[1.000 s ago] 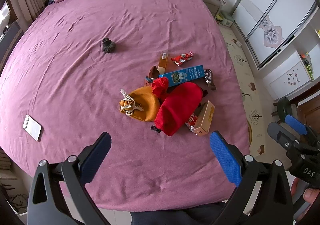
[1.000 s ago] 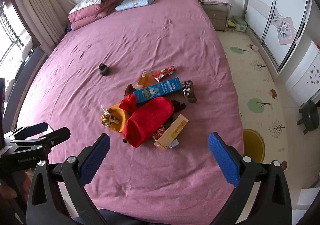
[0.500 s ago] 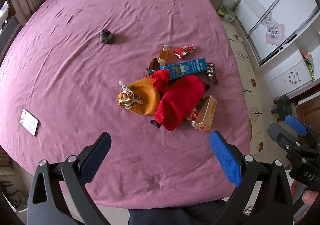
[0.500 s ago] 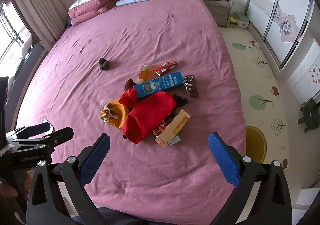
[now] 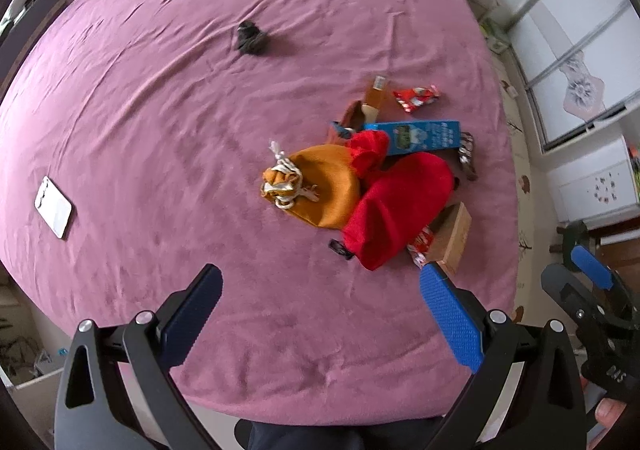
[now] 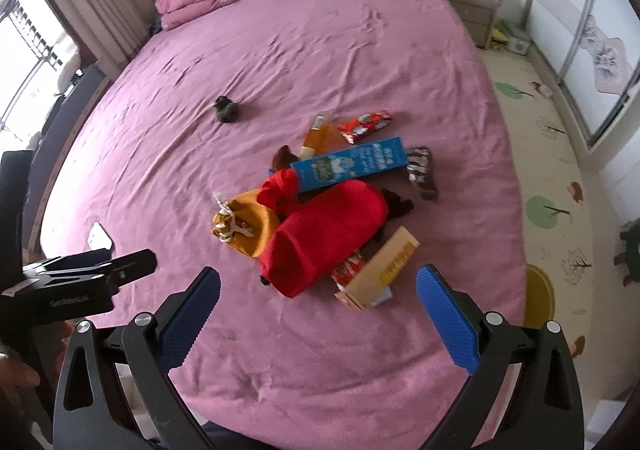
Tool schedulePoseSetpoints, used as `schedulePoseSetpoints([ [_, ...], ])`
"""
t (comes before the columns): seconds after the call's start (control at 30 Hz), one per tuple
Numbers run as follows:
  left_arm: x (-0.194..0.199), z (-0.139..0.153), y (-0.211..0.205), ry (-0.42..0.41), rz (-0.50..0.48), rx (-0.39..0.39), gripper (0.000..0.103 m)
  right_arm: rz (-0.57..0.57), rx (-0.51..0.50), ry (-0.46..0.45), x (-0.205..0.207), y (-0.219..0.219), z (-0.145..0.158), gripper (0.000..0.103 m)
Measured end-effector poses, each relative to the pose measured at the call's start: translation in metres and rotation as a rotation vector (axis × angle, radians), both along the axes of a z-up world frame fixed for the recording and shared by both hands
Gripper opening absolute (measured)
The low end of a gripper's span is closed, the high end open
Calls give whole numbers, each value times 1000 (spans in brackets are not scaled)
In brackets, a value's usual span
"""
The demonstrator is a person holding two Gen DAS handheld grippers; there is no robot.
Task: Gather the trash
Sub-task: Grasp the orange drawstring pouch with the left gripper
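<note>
Both claws hang above the near edge of the bed (image 5: pixel 160 97), each spread wide and gripping nothing: the left claw (image 5: pixel 320 310) and the right claw (image 6: pixel 318 310).

The trash lies in a heap on the bed, and the red bag (image 6: pixel 328 234) is its middle. Touching the red bag on its left is the orange bag (image 6: pixel 248 226), tied with white cord. Just behind the red bag lies the blue box (image 6: pixel 352 167). Behind the blue box are the red wrapper (image 6: pixel 364 123) and an amber packet (image 6: pixel 314 135). A dark wrapper (image 6: pixel 420 171) lies right of the blue box. The tan carton (image 6: pixel 380 270) sits at the red bag's near right side, touching it.

Well apart from the red bag, far left, lies a phone (image 5: pixel 53 206). A dark wad (image 5: pixel 250 38) sits well behind the heap.
</note>
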State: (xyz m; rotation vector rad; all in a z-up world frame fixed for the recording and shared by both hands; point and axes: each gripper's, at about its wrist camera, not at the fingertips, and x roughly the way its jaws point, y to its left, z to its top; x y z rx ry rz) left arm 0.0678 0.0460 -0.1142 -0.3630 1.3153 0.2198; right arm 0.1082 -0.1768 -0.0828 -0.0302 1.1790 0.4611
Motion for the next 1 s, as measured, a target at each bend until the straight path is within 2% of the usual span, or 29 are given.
schedulePoseSetpoints([
  [0.33, 29, -66, 36, 55, 40, -18, 99, 47, -1, 55, 31, 35, -42, 94],
  [0.5, 47, -106, 53, 62, 12, -10, 99, 51, 3, 94, 43, 50, -68, 94],
  [0.63, 60, -138, 64, 85, -10, -59, 99, 50, 0, 119, 51, 62, -87, 94],
  [0.73, 69, -160, 67, 104, -24, -61, 99, 55, -13, 131, 57, 71, -101, 94],
  [1.0, 91, -193, 73, 115, -55, -96, 98, 49, -31, 153, 70, 87, -126, 94],
])
